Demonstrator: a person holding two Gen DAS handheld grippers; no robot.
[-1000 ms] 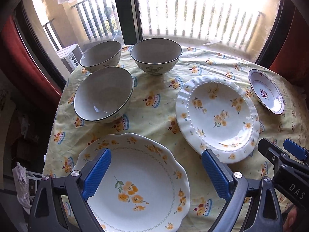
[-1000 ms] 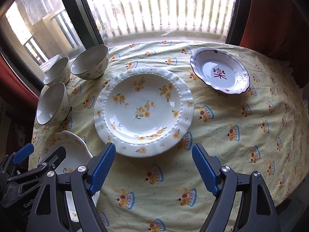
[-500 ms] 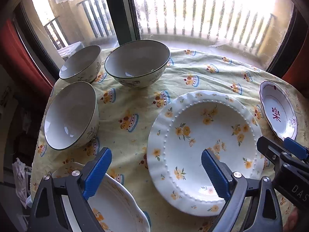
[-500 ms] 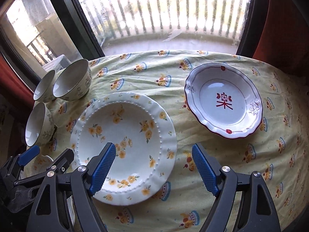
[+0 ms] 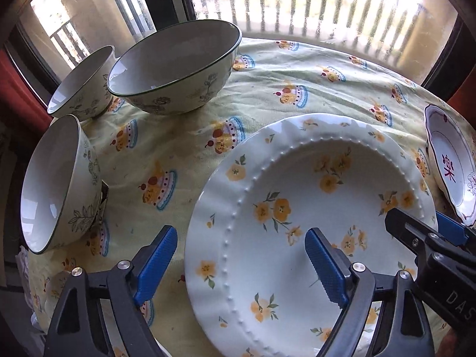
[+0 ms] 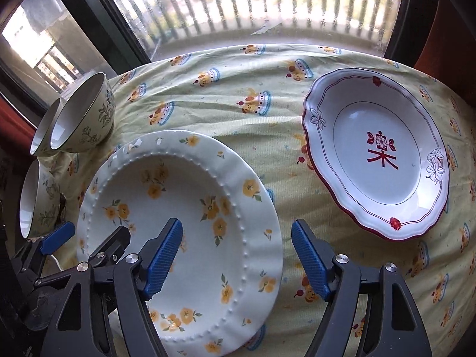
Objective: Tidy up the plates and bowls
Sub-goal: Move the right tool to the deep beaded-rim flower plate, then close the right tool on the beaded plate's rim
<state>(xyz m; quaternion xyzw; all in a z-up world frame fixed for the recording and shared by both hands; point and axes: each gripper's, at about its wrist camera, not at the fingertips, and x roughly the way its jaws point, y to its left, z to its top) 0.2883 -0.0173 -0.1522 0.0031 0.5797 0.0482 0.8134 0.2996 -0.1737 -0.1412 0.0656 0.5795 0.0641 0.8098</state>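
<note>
Both hand-held grippers descended, straddling flowered plate [image 5: 297, 208].

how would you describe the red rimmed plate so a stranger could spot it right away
On the yellow cake-print tablecloth by the window, look right of the big yellow-flowered plate. The smaller red rimmed plate lies there alone, apart from it; only it has a scalloped edge and a red character in its middle.
</note>
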